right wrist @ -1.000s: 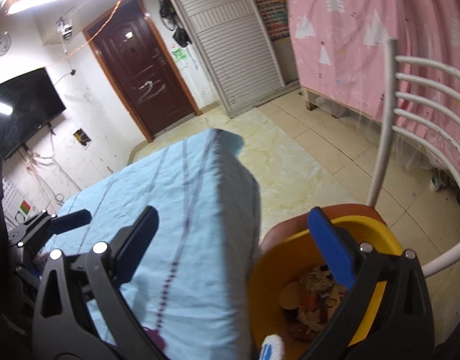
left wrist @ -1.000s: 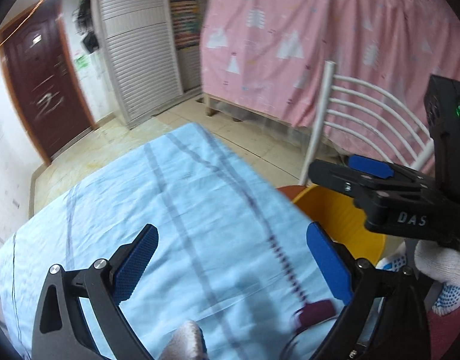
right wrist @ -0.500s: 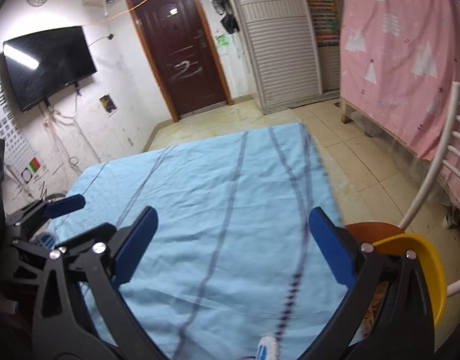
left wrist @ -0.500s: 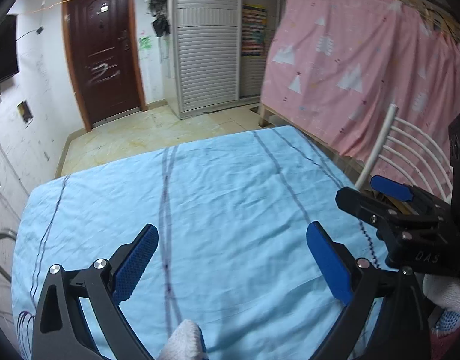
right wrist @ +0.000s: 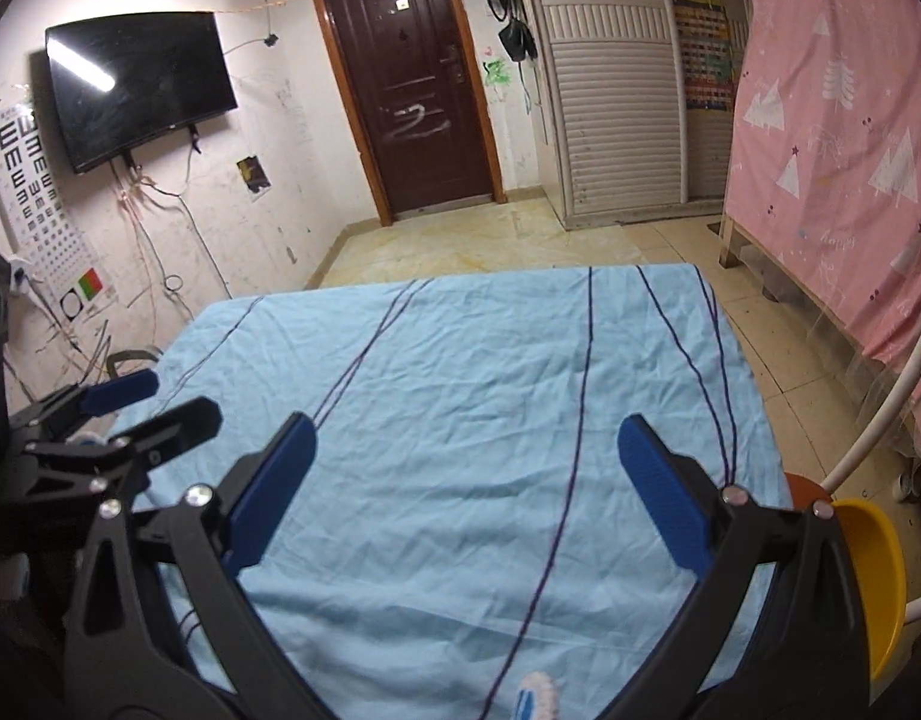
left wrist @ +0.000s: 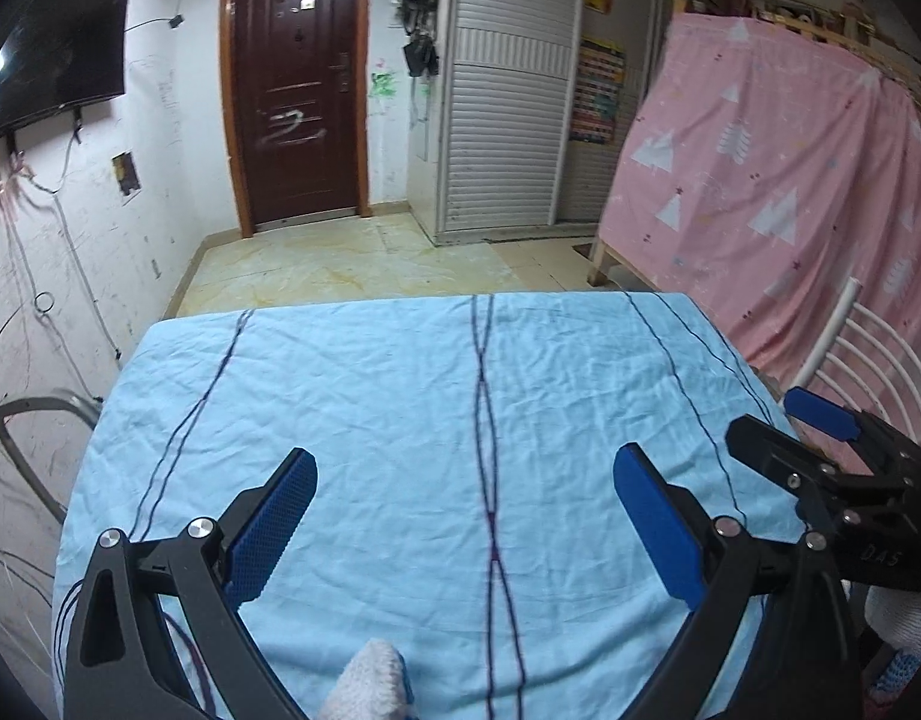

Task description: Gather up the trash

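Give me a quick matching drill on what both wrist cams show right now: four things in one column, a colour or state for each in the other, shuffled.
Things:
1. left gripper
2. yellow bin
3. tablecloth
4. door

Colour or state:
A. light blue with dark stripes
B. shut, dark brown
C. open, nothing between its fingers
D. at the table's right edge, by the white chair

Pairs: 1-C, 2-D, 3-A, 4-B. The right gripper is open and empty as well.
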The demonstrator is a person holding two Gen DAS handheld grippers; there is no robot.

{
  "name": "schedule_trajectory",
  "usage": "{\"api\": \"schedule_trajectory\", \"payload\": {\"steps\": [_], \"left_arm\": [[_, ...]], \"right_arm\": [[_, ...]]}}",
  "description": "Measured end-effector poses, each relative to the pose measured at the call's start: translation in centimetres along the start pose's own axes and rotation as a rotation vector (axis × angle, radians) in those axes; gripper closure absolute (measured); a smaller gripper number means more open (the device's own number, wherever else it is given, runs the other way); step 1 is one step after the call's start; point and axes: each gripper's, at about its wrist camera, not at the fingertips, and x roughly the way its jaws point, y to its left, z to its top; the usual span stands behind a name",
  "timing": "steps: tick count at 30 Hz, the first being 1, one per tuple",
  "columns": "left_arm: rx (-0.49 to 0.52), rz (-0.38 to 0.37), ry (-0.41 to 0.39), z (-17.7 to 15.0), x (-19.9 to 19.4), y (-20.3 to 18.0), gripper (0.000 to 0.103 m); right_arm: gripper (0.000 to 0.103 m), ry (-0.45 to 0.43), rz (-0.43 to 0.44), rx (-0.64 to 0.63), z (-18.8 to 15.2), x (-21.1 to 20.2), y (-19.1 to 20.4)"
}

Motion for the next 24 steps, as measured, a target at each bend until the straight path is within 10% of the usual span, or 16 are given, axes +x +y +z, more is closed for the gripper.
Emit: {"api": "schedule_trajectory", "payload": {"steps": [24], "left_arm": [[-0.062, 0.077, -0.023, 0.0, -0.8, 3.1, 0.013]], "right_arm": [[0.006, 0.002, 0.024, -0.044, 0.4, 0.8, 2.1]]}}
